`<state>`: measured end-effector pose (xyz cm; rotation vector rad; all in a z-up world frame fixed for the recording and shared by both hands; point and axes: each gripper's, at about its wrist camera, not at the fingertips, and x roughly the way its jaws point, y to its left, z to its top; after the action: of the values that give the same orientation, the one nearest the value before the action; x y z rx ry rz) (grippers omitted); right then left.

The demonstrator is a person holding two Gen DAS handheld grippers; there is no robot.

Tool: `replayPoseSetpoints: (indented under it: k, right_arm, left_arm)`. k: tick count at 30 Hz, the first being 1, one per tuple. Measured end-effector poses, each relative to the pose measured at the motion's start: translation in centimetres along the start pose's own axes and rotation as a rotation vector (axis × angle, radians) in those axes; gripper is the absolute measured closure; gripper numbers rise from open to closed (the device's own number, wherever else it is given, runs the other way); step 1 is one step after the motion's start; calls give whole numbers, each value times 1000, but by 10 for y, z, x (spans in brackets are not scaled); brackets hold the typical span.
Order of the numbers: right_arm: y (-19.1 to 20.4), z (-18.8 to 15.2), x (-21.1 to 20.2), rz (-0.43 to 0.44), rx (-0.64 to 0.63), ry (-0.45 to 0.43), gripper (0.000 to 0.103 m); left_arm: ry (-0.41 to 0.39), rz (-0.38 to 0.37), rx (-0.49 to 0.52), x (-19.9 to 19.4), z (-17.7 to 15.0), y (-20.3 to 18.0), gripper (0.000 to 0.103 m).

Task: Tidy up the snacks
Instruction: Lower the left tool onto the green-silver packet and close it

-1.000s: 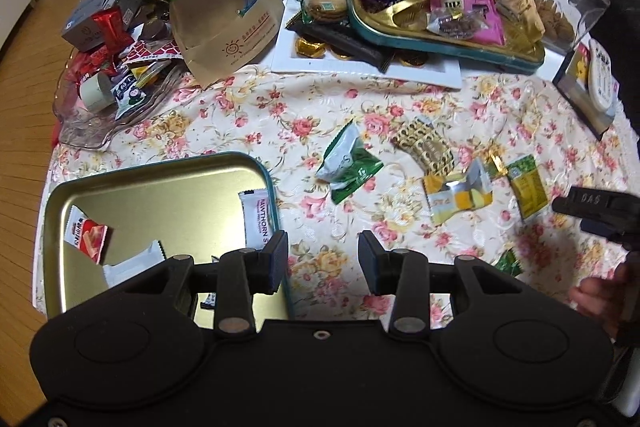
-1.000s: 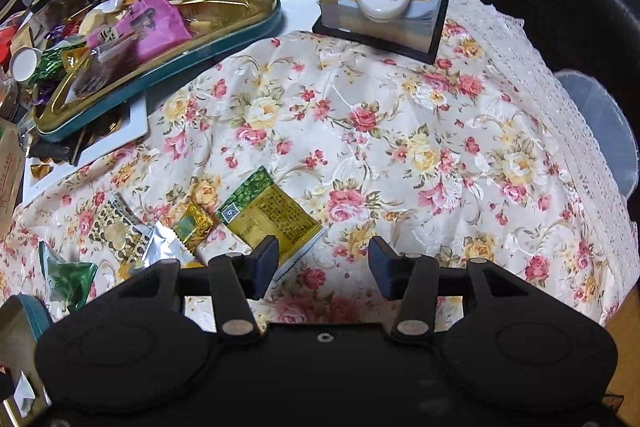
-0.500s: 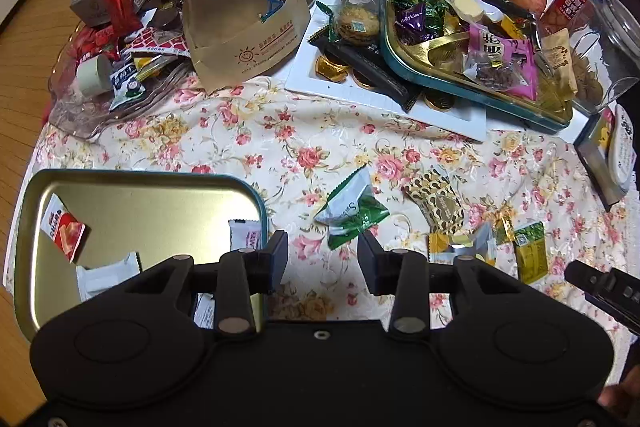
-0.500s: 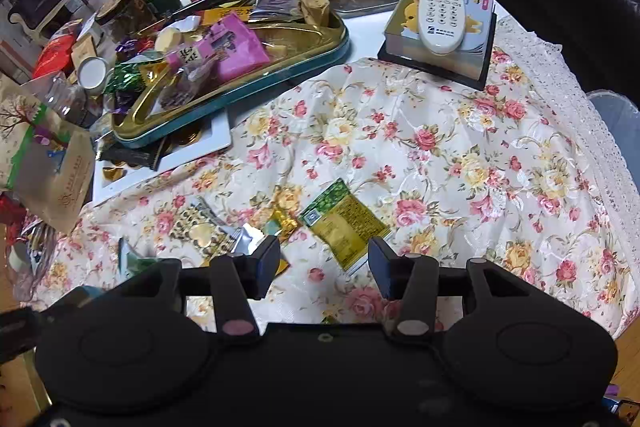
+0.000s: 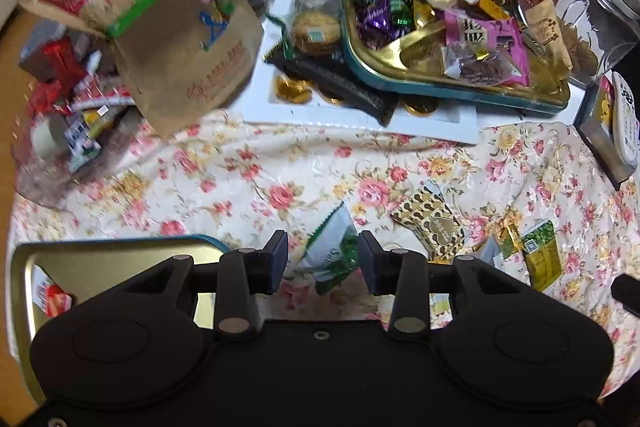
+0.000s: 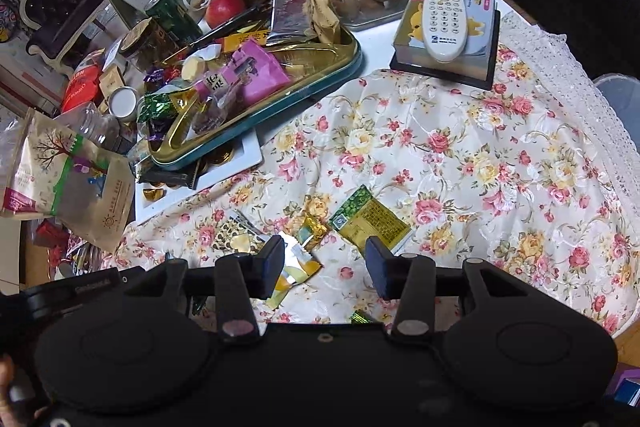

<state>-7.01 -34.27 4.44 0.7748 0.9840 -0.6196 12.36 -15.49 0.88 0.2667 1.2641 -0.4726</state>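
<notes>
I hover my left gripper (image 5: 322, 261) over the green-and-white snack packet (image 5: 332, 255) on the floral cloth, jaws apart either side of it, pads not touching, so I can pinch it. My right gripper (image 6: 325, 263) has just been closing, holding nothing. The gold tray (image 5: 120, 255) beside it holds a red packet (image 5: 50, 297).

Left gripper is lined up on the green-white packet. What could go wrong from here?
1. The crinkled green-and-white snack packet lies tilted between the open left gripper; the pads may catch only an edge and drop it.
2. The glossy floral tablecloth is wrinkled; a low pinch could snag it.
3. The right gripper hangs close by, so they might collide.
</notes>
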Motion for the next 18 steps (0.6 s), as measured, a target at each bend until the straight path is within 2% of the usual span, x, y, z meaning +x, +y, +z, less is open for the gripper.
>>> replayPoseSetpoints:
  k: [2, 6, 14, 18]
  right_arm:
    - [-3, -1, 3, -12, 9, 9, 56]
    - [-5, -3, 11, -30, 15, 31, 56]
    - [-1, -4, 16, -25, 10, 52, 56]
    - [1, -5, 18, -28, 6, 59, 56]
  left_arm:
    - [30, -45, -8, 9, 2, 3, 55]
    - [37, -47, -4, 16, 4, 5, 55]
    - [-4, -24, 168, 24, 4, 0, 55]
    - [21, -32, 231, 33, 0, -6, 55]
